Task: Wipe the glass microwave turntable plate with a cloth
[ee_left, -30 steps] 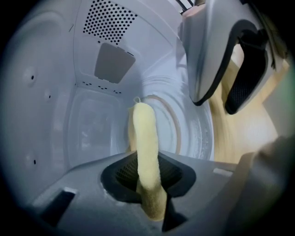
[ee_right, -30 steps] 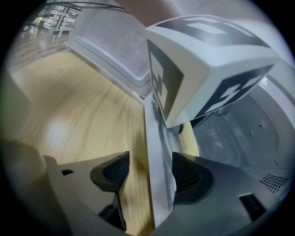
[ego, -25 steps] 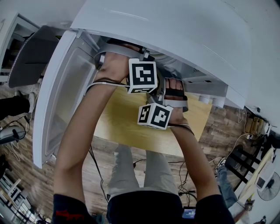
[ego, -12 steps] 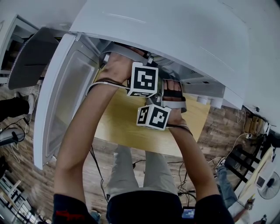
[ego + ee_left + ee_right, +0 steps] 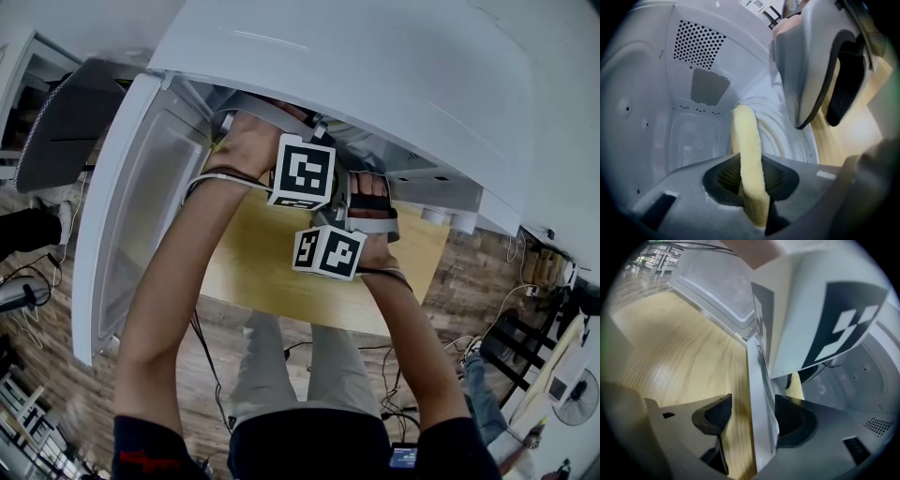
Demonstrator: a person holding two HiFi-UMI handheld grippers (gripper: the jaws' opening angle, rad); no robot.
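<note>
The glass plate (image 5: 785, 136) lies on the floor of the microwave (image 5: 375, 84). Only a part of its round rim shows, to the right of the cloth (image 5: 747, 154). The cloth is yellow and folded into a narrow strip. It reaches from the left tool (image 5: 752, 187) down into the oven, and its far end is at the rim of the plate. I cannot tell if it touches the glass. The left tool is pressed together on the near end of the cloth.

The right tool (image 5: 750, 416) is spread and holds nothing. The white front edge of the microwave runs between its two pads. This tool is just beside the left one, at the mouth of the oven.

The door (image 5: 122, 206) stands open to the left. The microwave stands on a wooden desk (image 5: 679, 357).
</note>
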